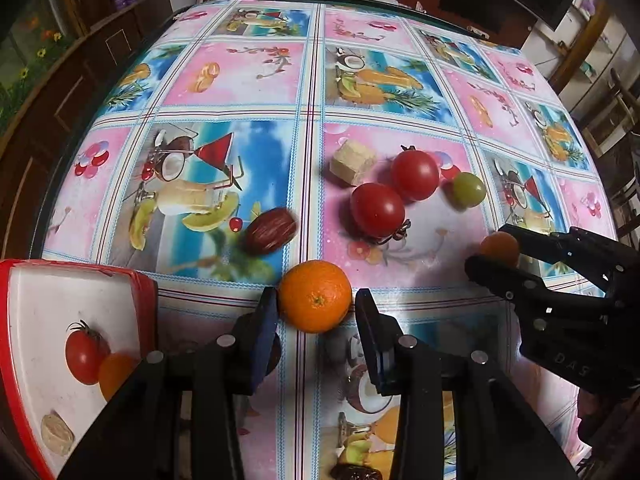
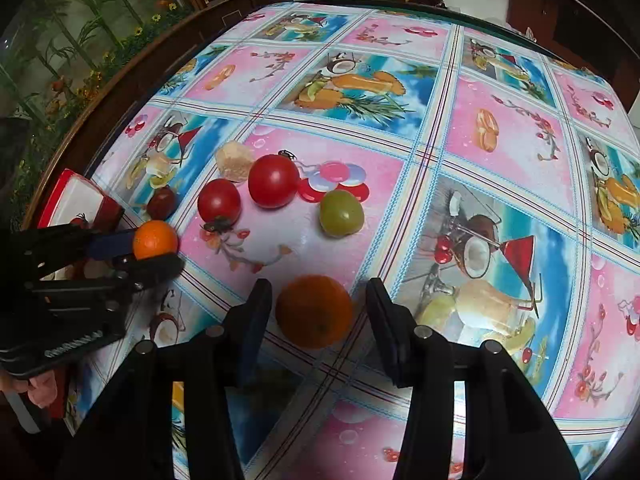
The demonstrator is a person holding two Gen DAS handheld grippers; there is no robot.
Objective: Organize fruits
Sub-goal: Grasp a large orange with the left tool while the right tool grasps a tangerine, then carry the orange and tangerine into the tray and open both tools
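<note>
Table (image 1: 400, 264), covered by a glossy cloth printed in pink and blue squares of cocktails, coconuts, pineapples and cherries. No readable words on the cloth.

Red-rimmed white tray (image 1: 48, 300) at the table's left near corner; in it a red tomato (image 1: 84, 354), a small orange fruit partly hidden by the gripper arm, and a pale round piece near the bottom edge.

Left gripper (image 1: 316, 300): jaws spread wide on either side of an orange (image 1: 315, 296), left pad at or just beside the skin, right pad with a slim gap. Fruit sits on the cloth, not clamped.

Right gripper (image 2: 316, 308): jaws likewise wide apart, a second, darker orange (image 2: 314, 311) between them on the cloth, gaps on both sides. From the left wrist view this gripper's body carries raised letters, seen upside down, seemingly "DAS"; not certain.

Loose fruit mid-table: two red tomatoes (image 1: 414, 175) (image 1: 378, 210) touching each other, a green round fruit (image 1: 469, 189) just beside the farther one, a beige block (image 1: 352, 162) behind them, a dark brown date (image 1: 271, 231) to the left, apart from the group.
</note>
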